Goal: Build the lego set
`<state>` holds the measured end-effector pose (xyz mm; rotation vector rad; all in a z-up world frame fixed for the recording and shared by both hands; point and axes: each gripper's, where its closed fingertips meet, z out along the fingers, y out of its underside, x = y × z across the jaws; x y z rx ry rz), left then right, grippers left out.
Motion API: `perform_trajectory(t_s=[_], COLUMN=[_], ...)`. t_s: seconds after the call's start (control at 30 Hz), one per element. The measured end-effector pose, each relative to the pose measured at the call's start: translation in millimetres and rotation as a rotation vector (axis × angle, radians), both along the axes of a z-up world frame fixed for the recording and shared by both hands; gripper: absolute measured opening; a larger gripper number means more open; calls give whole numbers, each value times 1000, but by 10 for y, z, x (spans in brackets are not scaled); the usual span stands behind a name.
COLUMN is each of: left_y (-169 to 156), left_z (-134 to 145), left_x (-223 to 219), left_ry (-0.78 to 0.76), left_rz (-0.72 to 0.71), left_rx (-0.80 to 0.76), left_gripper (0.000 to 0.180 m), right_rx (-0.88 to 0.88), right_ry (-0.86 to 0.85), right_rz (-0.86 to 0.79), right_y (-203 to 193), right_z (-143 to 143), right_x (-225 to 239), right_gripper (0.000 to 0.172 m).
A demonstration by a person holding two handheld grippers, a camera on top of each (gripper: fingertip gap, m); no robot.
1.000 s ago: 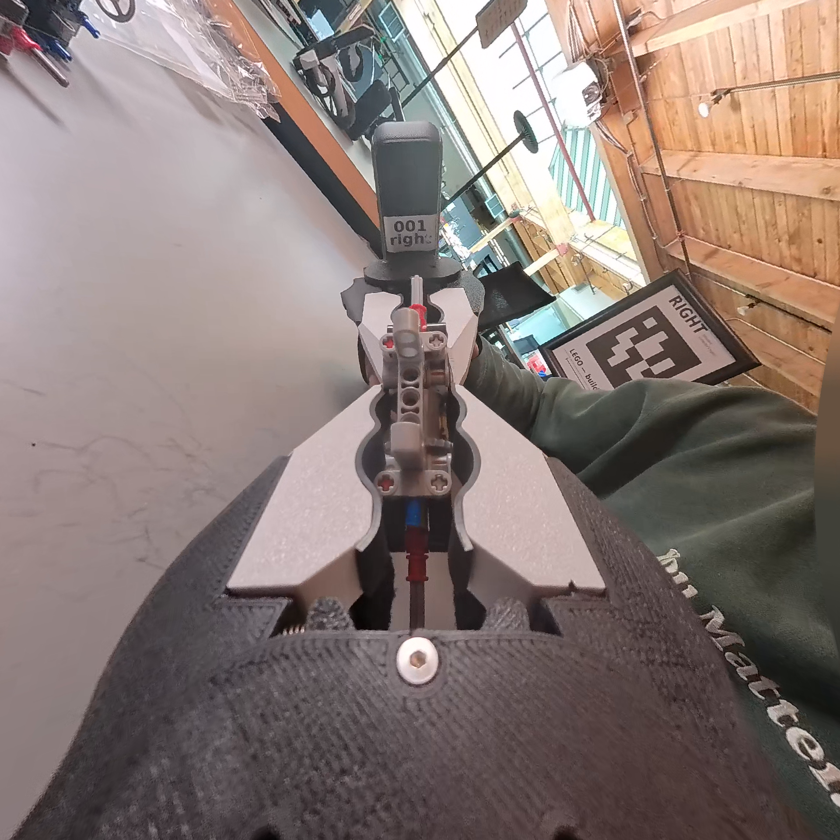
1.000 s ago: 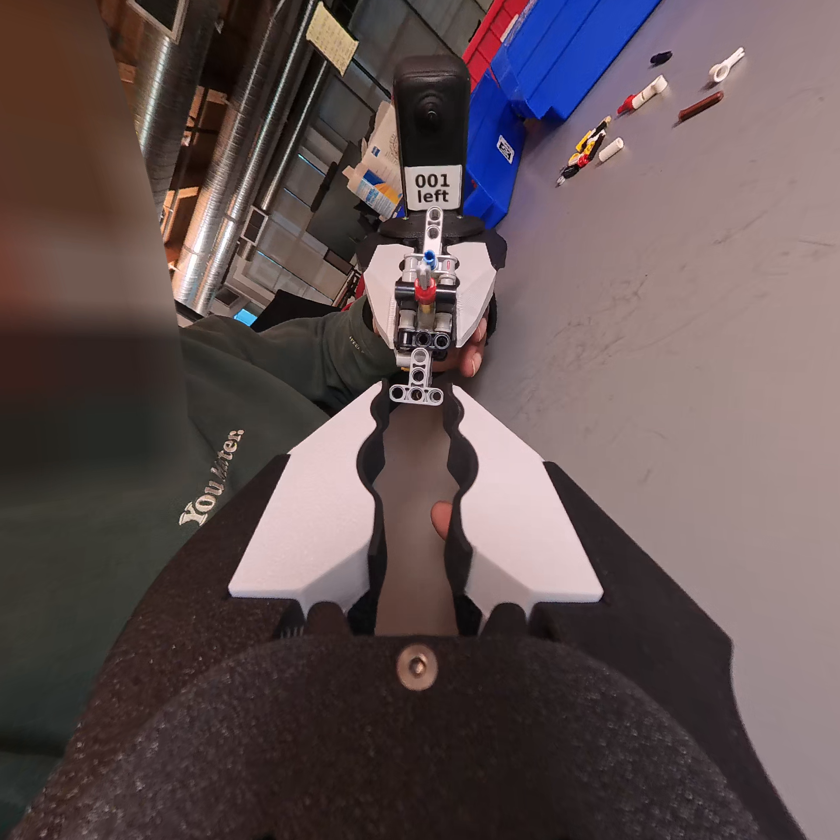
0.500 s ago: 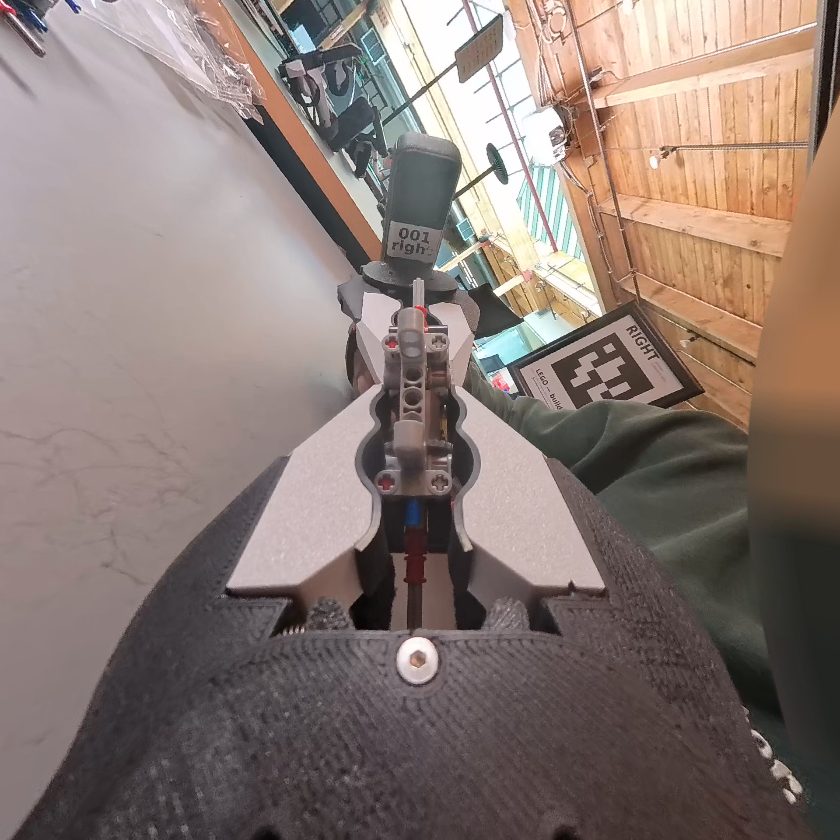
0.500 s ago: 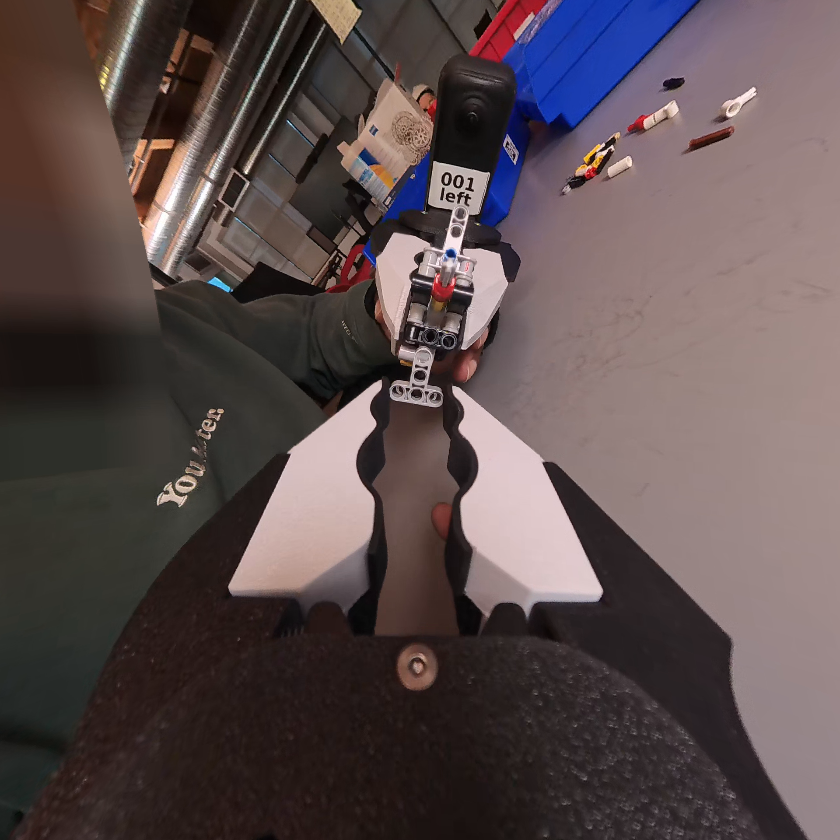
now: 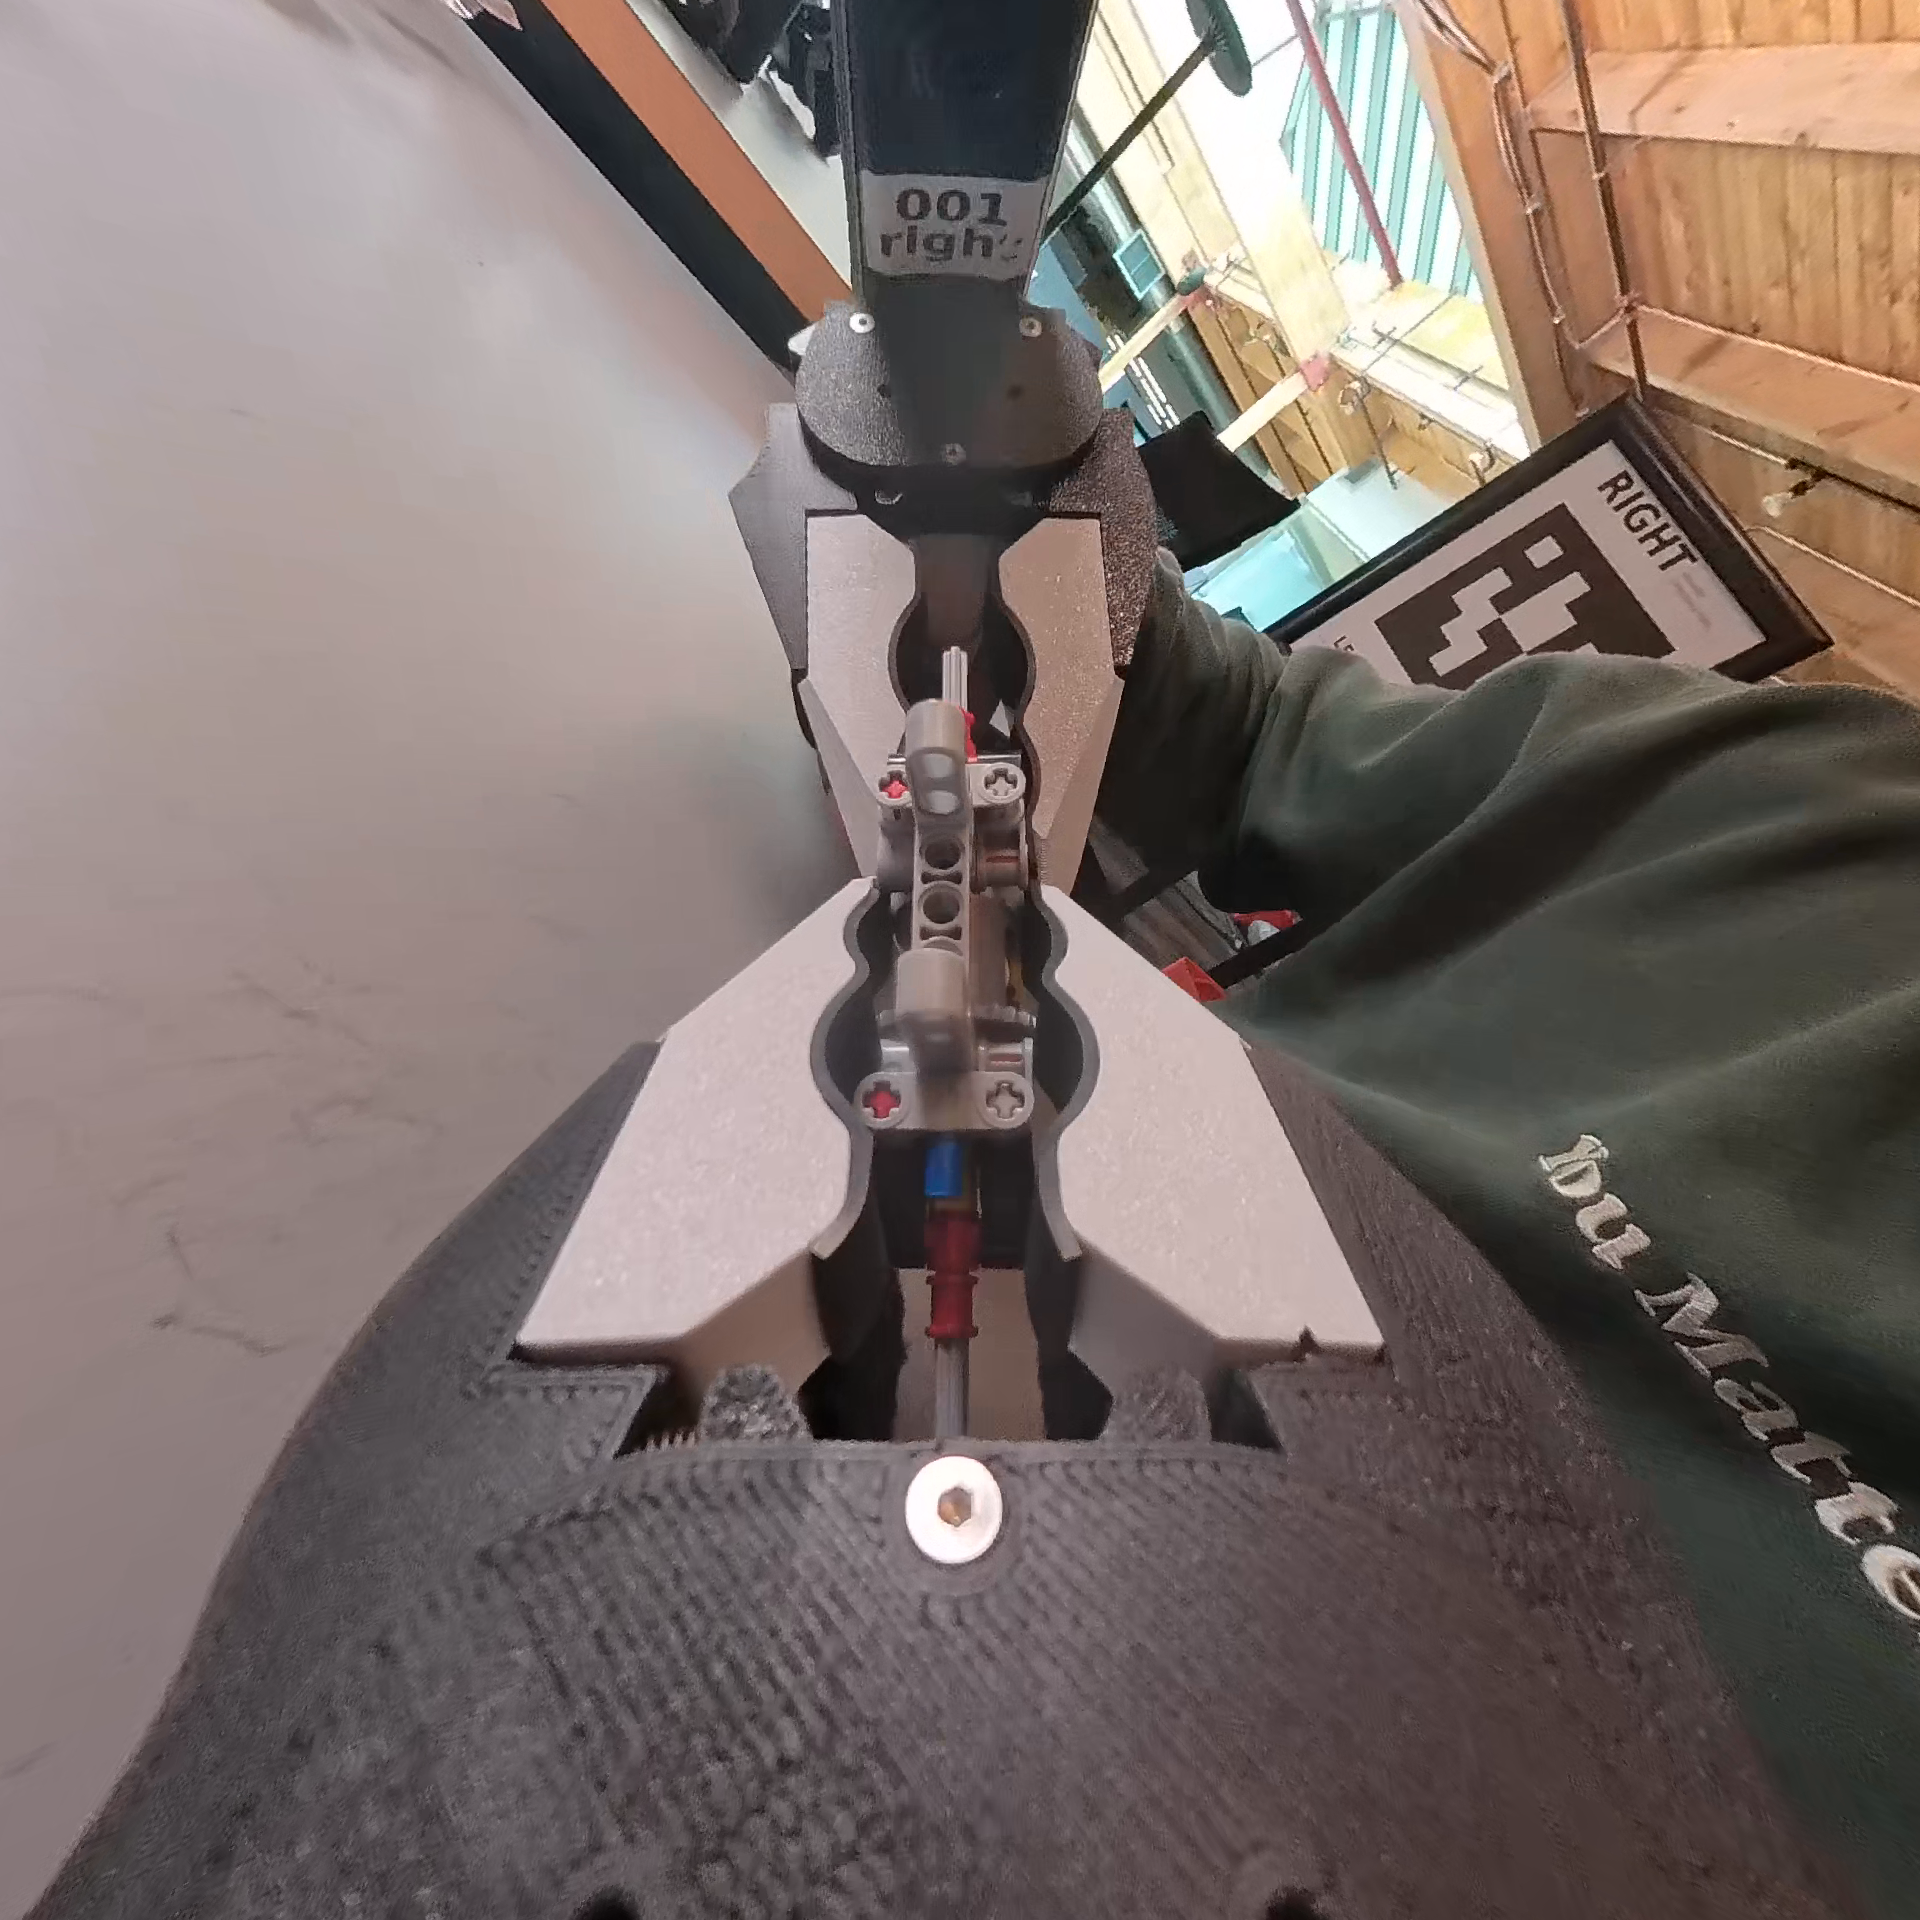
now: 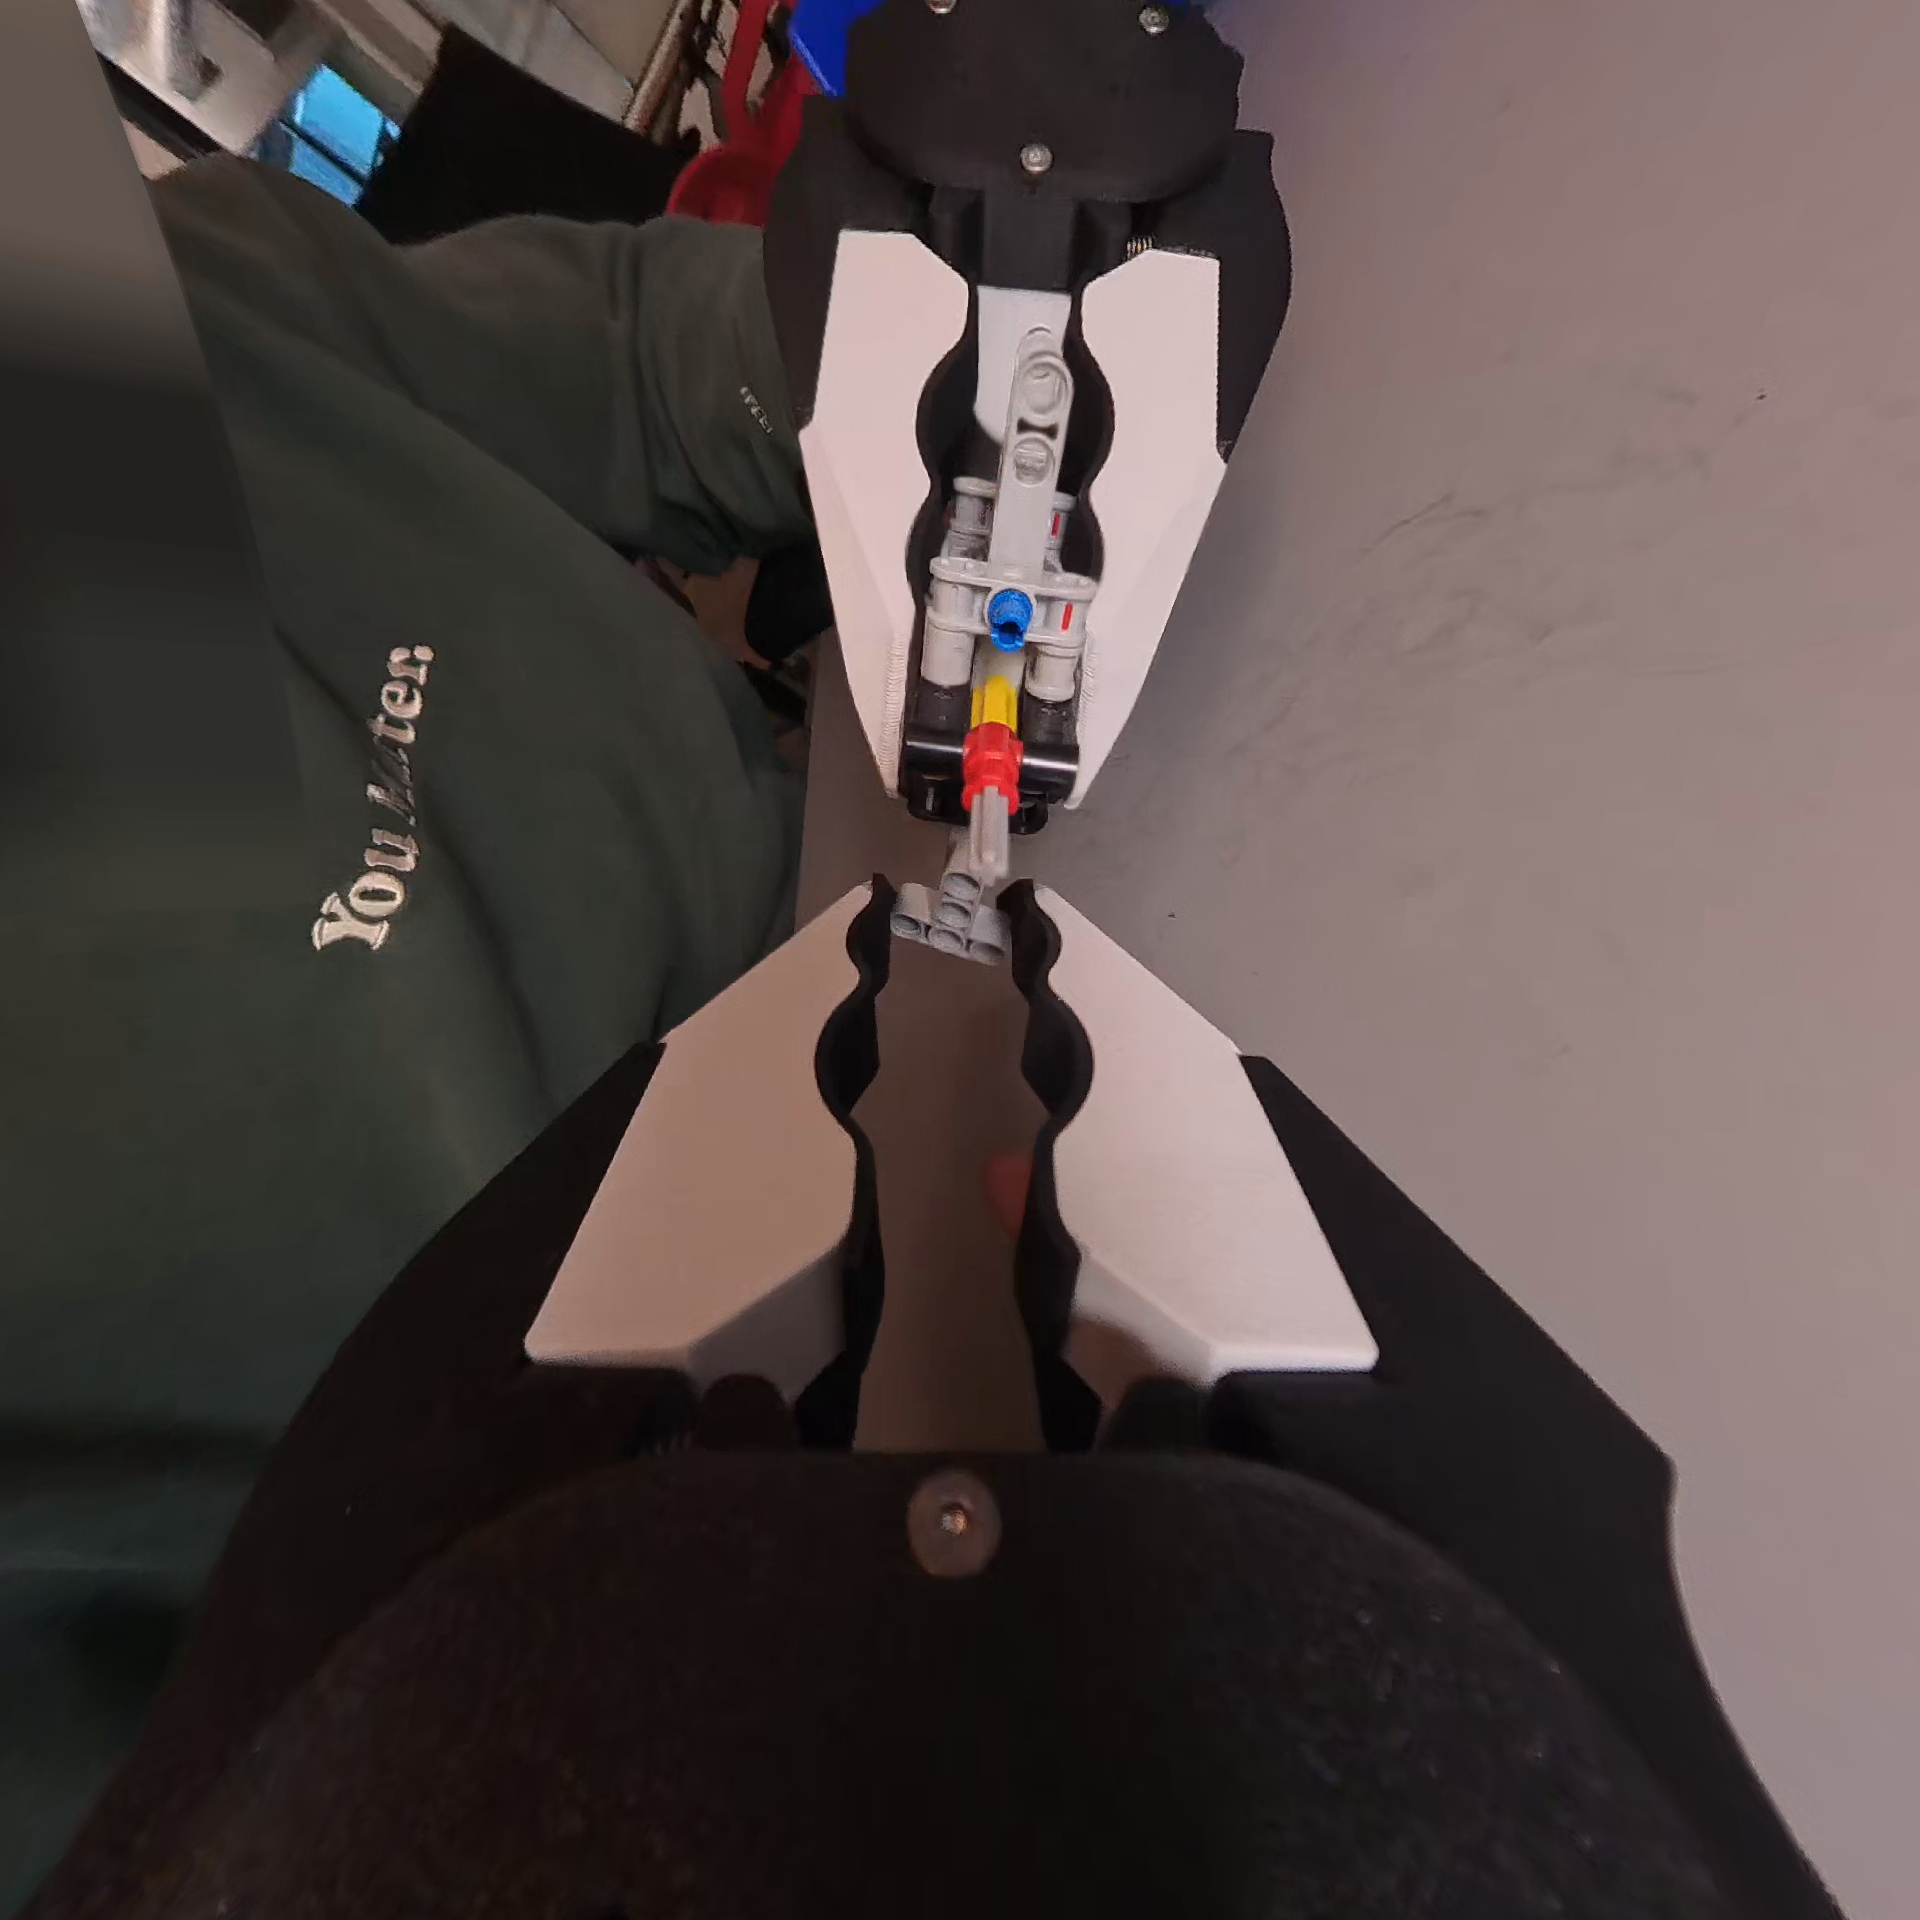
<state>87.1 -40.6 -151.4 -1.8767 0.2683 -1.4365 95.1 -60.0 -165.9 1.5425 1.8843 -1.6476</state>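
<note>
Two hand-held grippers face each other tip to tip above a grey tabletop (image 5: pixel 312 727), and both hold building-toy parts. The left hand-held gripper (image 5: pixel 951 914) is clamped on a grey toy assembly (image 5: pixel 940 935) of beams with round holes. The assembly lies along the channel between the two fingers, and both pads press on its sides. A thin grey rod with a red sleeve (image 5: pixel 951 1288) and a small blue piece (image 5: pixel 943 1169) runs from the assembly back toward the gripper body. In the right wrist view the same assembly shows its black end block (image 6: pixel 987 774), a yellow piece, a red collar (image 6: pixel 992 756) and a blue pin (image 6: pixel 1008 608), with the grey rod sticking out toward the other gripper.

The right hand-held gripper (image 6: pixel 948 920) is closed on a small grey T-shaped piece (image 6: pixel 951 925) with round holes, held only at the very fingertips, with one pad on each end of its crossbar. The stem of this piece points to the rod of the assembly and lies just beside it; I cannot tell if they touch.

Beside the grippers is a person's dark green sleeve (image 5: pixel 1507 883). Behind it, a framed black-and-white marker board (image 5: pixel 1558 613) leans on a wooden wall (image 5: pixel 1714 260).
</note>
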Motion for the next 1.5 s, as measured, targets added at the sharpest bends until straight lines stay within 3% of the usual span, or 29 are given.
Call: perform_trajectory(t_s=[0.07, 0.23, 0.43, 0.6, 0.8, 0.93, 1.03, 1.17, 1.37, 1.5], left_y=[6, 43, 32, 45, 145, 194, 227, 250, 265, 272], left_z=[41, 211, 330, 331, 129, 104, 89, 89, 52, 36], left_x=[44, -17, -43, -133, -325, -421, -482, -525, -537, -551], left_ry=[-16, -10, -85, -55, 129, 135, 126, 108, 121, 132], left_rz=[-3, 48, 41, 69, 129, 167, 191, 207, 217, 223], left_rx=[20, 119, 145, 168, 178, 168, 155, 146, 136, 134], left_gripper=[23, 24, 23, 23, 24, 23, 23, 23, 23, 23], right_rx=[-5, 49, -65, -169, 222, 530, 653, 831, 893, 895], right_ry=[1, 76, 131, 173, 86, 141, 129, 36, 71, -9], right_rz=[24, -30, -99, -209, -266, -305, -270, -205, -139, -133], right_y=[-51, 76, 81, 234, 480, 715, 715, 633, 448, 418], right_z=[53, 227, 378, 439, -100, -87, -95, -358, -448, -495], right_x=[-31, -38, -90, -158, -188, -159, -31, 131, 43, -39], right_gripper=[11, 12, 13, 12, 12, 20, 24, 26, 30, 28])
